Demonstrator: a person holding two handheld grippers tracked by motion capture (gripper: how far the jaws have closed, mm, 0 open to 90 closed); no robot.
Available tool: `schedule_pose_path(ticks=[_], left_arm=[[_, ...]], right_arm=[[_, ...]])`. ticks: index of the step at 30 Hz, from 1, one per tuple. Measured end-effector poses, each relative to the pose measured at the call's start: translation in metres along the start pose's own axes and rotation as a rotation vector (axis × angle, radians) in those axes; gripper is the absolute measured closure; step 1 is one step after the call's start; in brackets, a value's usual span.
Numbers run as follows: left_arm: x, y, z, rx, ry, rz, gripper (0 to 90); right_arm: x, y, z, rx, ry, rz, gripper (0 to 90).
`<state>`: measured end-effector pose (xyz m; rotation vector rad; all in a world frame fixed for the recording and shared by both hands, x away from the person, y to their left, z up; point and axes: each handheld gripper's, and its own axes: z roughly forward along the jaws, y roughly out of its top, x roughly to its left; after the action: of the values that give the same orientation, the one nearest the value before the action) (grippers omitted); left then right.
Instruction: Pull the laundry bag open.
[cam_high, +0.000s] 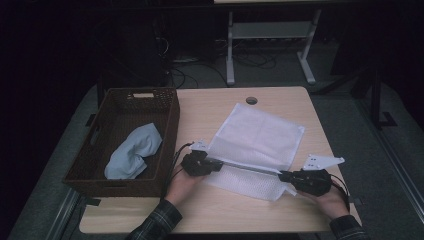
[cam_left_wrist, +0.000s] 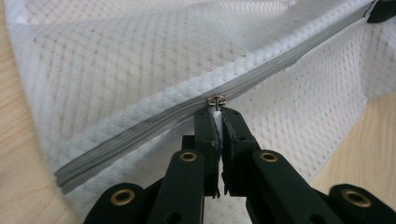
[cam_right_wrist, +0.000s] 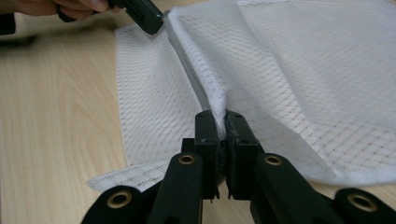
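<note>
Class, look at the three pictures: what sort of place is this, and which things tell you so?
Probably an office or lab workroom, not a home: a plain wooden desk with a cable hole, cables on grey carpet, and another desk's white metal legs behind.

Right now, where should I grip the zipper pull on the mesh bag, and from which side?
Grip the pull tab below its metal slider, coming from the bag's near edge. The tab hangs toward you, thin enough for shut jaws, as the left hand-held gripper shows.
</note>
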<state>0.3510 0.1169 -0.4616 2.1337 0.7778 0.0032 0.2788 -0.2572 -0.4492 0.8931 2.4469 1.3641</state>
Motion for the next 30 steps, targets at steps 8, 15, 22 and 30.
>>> schedule_pose_path(ticks=[8, 15, 22, 30], left_arm=[[0.004, -0.002, -0.003, -0.003, 0.017, -0.027, 86.6], [0.007, -0.005, -0.005, 0.001, 0.027, -0.052, 86.6], [0.004, -0.007, -0.007, 0.009, 0.034, -0.050, 86.6], [0.004, -0.010, -0.011, 0.006, 0.053, -0.060, 86.6]], right_arm=[[-0.016, -0.001, 0.004, 0.015, -0.033, 0.026, 84.3], [-0.032, -0.003, 0.008, 0.028, -0.054, 0.048, 84.3], [-0.045, 0.000, 0.014, 0.028, -0.063, 0.059, 84.3], [-0.053, 0.001, 0.014, 0.028, -0.080, 0.071, 84.2]])
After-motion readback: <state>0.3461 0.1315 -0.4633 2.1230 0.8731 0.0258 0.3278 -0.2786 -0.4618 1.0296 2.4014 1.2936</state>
